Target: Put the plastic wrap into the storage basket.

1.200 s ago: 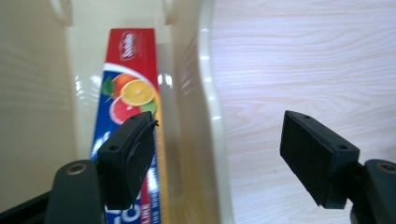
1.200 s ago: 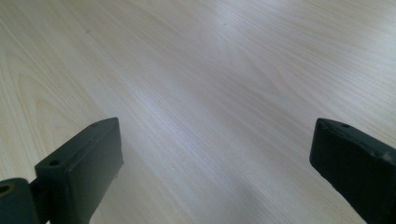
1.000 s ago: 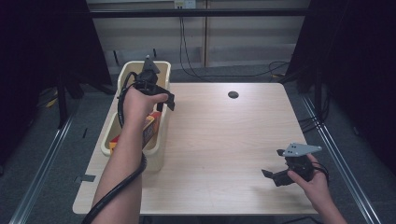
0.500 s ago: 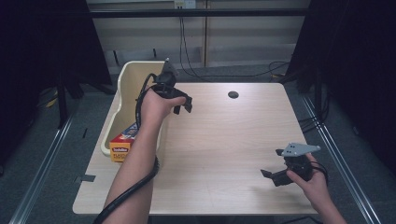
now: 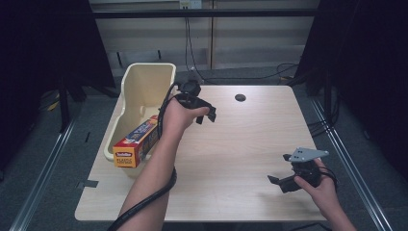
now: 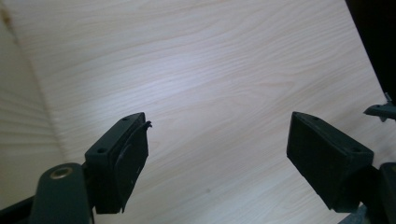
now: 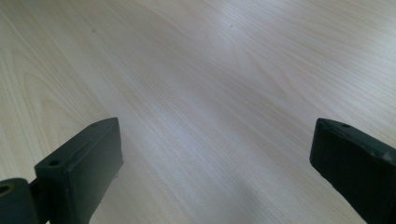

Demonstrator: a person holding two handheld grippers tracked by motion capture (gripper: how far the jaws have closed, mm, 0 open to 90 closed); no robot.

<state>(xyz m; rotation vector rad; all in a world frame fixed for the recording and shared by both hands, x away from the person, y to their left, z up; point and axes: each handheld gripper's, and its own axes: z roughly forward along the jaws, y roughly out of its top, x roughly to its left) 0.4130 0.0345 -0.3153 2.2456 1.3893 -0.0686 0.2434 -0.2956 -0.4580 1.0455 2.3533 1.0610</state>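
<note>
Cream bin — orange-yellow box with blue panel; pale woodgrain table — black claws.

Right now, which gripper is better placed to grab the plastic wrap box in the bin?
Left. The left gripper is open and empty beside the cream bin holding the plastic wrap box. The right gripper sits at the table's far near corner.

Box in bin, table's left.
</note>
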